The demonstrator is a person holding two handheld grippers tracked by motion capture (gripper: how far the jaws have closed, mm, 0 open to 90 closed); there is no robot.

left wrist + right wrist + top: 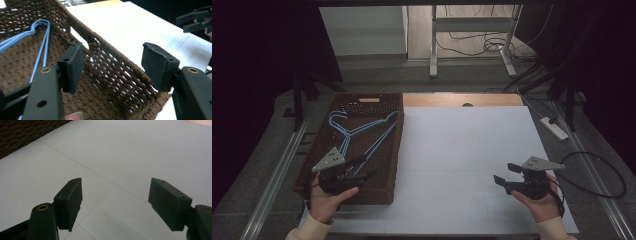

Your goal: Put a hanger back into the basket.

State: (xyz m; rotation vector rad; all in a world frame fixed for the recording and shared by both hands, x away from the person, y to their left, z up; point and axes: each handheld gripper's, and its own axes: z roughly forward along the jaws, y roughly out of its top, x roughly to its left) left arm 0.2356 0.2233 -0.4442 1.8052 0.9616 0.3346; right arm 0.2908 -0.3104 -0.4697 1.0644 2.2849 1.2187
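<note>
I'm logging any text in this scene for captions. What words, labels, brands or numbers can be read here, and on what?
None can be read.
Pale tag on the far rim of the brown woven basket: too small and blurred to tell whether it bears print.
Blue wire hangers, white table top, both black tongs: no print.

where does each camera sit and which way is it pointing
High view: above the person's side, looking forward and down on the white table; both hands, left gripper and right gripper show.
Left gripper view: rides that gripper, looking into the brown woven basket with blue hangers; open jaws, a fingertip.
Right gripper view: rides that gripper, facing bare table; open jaws.
Shared: all three show the basket.
</note>
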